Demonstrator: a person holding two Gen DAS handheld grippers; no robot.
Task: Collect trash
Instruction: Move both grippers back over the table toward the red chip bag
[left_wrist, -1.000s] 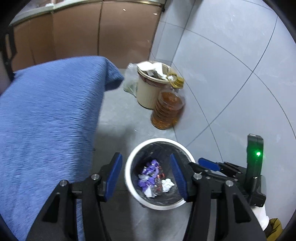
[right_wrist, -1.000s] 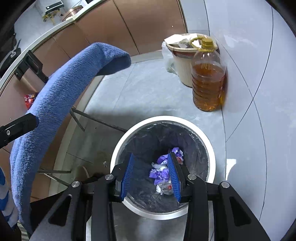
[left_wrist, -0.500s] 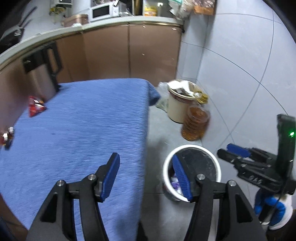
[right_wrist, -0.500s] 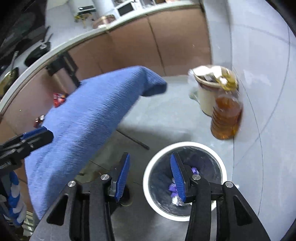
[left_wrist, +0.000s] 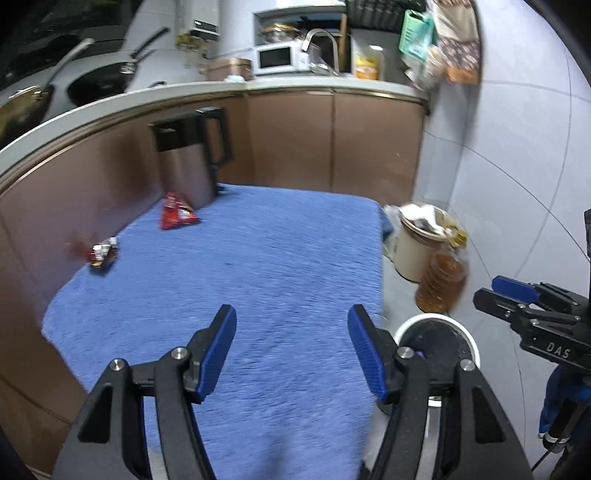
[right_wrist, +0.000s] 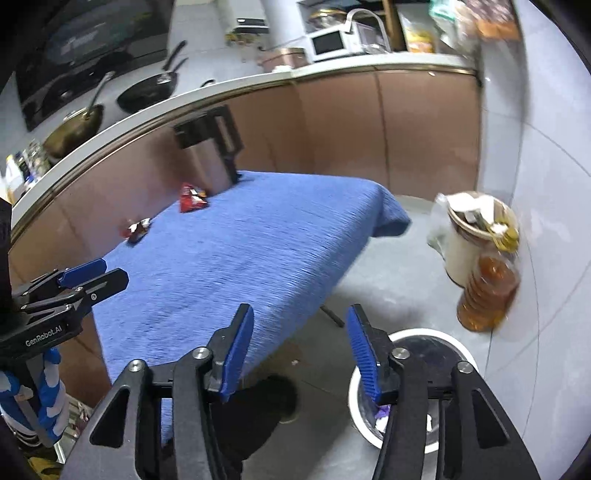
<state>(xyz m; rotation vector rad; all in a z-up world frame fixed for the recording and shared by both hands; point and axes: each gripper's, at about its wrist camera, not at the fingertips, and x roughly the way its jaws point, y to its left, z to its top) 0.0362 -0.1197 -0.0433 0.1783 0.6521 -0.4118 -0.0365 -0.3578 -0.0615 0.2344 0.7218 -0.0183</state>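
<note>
A red snack wrapper (left_wrist: 176, 213) (right_wrist: 192, 197) and a smaller crumpled red-and-silver wrapper (left_wrist: 103, 253) (right_wrist: 137, 229) lie at the far left of a blue cloth-covered table (left_wrist: 258, 280) (right_wrist: 236, 251). A white-rimmed trash bin (left_wrist: 469, 341) (right_wrist: 461, 350) with purple and white scraps stands on the floor right of the table. My left gripper (left_wrist: 291, 347) is open and empty above the table's near part. My right gripper (right_wrist: 299, 347) is open and empty above the floor beside the bin; it also shows in the left wrist view (left_wrist: 513, 291).
A steel kettle with a black handle (left_wrist: 192, 158) stands at the table's far edge. A cream pot full of rubbish (left_wrist: 417, 247) and an oil bottle (left_wrist: 441, 284) stand on the floor by the tiled wall. Brown cabinets and a cluttered counter run behind.
Both grippers have risen and pulled back from over the bin, both open and empty. The views now look across the table, and the two wrappers and the kettle have come into sight.
</note>
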